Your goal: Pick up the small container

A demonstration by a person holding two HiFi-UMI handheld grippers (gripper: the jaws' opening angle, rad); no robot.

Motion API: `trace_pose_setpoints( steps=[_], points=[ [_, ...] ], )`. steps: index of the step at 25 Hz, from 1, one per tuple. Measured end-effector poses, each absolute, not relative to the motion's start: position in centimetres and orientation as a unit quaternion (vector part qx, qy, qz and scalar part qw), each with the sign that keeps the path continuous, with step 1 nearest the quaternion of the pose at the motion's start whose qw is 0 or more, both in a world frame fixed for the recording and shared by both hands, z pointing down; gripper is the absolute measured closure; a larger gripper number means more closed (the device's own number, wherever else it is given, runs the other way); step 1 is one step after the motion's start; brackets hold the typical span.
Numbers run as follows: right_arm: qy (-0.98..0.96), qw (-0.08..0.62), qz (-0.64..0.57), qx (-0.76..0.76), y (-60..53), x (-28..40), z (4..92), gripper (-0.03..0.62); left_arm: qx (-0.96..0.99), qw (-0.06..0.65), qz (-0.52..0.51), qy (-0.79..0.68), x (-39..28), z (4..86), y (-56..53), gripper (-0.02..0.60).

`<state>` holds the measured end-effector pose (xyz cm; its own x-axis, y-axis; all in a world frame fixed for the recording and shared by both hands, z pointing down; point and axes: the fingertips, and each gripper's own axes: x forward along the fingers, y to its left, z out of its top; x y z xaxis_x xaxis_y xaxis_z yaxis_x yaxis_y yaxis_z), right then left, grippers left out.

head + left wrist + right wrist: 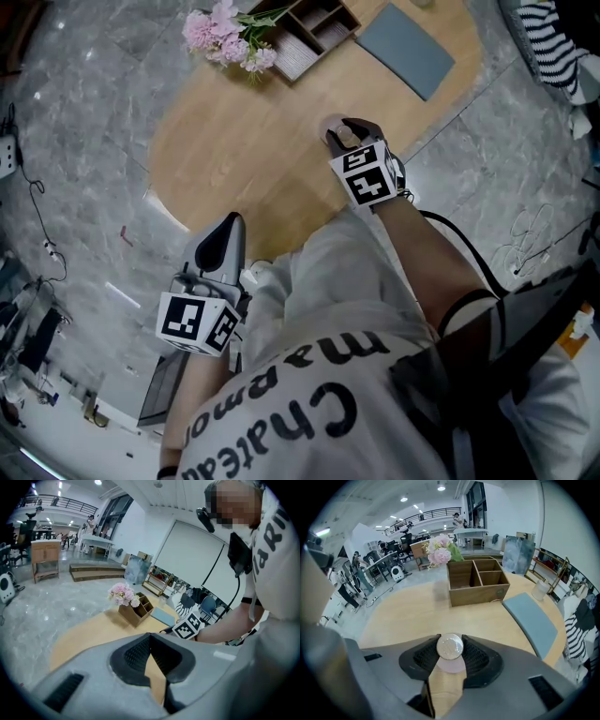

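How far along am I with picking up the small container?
Done: the right claw is around the small container, pads pressing its sides. In hand: that grip, low over the table. Left: lifting it clear. The left claw is shut, empty.

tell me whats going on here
A person works at a wooden table with a gripper in each hand. The right gripper has its jaws closed on the small container, a little silver-lidded pot, over the tabletop. The left gripper is shut and empty, held back by the table's edge.
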<state>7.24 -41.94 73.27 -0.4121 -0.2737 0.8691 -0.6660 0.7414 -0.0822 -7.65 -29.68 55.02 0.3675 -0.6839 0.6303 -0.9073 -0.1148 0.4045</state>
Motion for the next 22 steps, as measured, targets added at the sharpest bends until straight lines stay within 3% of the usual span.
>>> trace_pose_setpoints(
  steps=[22],
  points=[
    [-0.817,0.427,0.226,0.314,-42.6,8.1,64.1,0.456,0.748,0.300,0.085,-0.586,-8.7,48.0,-31.1,0.568]
  ],
)
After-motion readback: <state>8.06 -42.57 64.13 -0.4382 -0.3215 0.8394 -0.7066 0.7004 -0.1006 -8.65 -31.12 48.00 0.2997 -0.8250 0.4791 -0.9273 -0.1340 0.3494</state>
